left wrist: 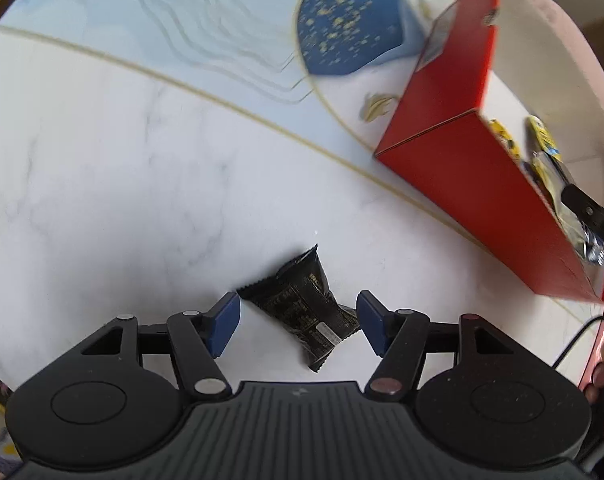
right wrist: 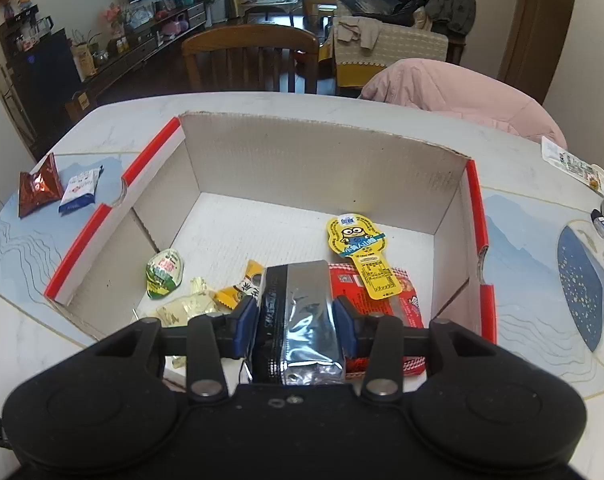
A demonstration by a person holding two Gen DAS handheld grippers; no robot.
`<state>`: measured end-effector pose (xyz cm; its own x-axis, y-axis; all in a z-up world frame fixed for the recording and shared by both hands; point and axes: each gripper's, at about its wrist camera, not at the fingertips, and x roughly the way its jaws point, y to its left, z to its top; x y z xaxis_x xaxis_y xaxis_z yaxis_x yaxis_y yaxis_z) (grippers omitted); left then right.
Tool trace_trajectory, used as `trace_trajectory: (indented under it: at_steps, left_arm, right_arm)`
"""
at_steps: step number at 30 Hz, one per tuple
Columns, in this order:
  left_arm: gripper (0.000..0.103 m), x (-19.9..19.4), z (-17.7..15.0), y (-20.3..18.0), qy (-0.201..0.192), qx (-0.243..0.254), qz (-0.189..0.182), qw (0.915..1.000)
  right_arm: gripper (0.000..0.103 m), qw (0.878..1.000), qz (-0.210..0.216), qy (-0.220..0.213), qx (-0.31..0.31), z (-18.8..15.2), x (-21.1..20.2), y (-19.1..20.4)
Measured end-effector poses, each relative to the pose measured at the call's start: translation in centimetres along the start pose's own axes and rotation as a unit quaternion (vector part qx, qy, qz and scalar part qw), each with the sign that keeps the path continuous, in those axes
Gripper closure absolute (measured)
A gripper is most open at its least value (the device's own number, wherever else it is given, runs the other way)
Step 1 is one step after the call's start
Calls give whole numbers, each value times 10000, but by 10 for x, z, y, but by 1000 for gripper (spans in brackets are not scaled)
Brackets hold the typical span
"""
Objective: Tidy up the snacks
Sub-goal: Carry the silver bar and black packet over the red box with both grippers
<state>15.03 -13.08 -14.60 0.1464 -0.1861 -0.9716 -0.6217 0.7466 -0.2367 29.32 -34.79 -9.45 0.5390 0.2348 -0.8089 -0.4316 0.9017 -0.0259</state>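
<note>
Your left gripper (left wrist: 298, 326) hangs over a black snack packet (left wrist: 304, 312) lying on the marble-look table (left wrist: 122, 184), its blue pads spread wide on either side of the wrapper and not pressing it; the packet lies loose, just beside the red cardboard box (left wrist: 474, 184). Your right gripper (right wrist: 298, 320) is clamped on a silver foil packet (right wrist: 302, 324), holding it above the near end of the box (right wrist: 326, 168), over the snacks already inside. Those include a yellow cartoon packet (right wrist: 362, 256), a red packet (right wrist: 376, 304), a green-and-white one (right wrist: 164, 274) and a few pale and orange wrapped sweets (right wrist: 218, 296). By that count the sorting looks well under way but unfinished: the foil packet has not been let go, the black one is not yet gripped, and two more, a dark red packet (right wrist: 36, 190) and a blue-and-white one (right wrist: 80, 190), lie on the table beyond the box's left wall. Papers at the table's far right edge are too small to identify.
</note>
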Motion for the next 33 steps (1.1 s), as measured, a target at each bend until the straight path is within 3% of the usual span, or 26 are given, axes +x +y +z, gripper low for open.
trace_trajectory:
  at_steps: [13,17,22,33]
  left_arm:
    - [41,26,-5,-4,43,-102,162,9998]
    - [63,26,-5,-8,20,155,211,9997]
    - [69,23,-6,-13,-36,434,273,9987]
    - [71,-23,2,-17,-694,994,-54,9926]
  right_arm:
    - [62,9997,82,-11,-229,-3,4,-5]
    - [62,9995,84,15,-291,-3,8,-5]
    - [62,9993,51,52,-374,-4,13,-4]
    - [54,9994,309,141,-99,-7,10,-18]
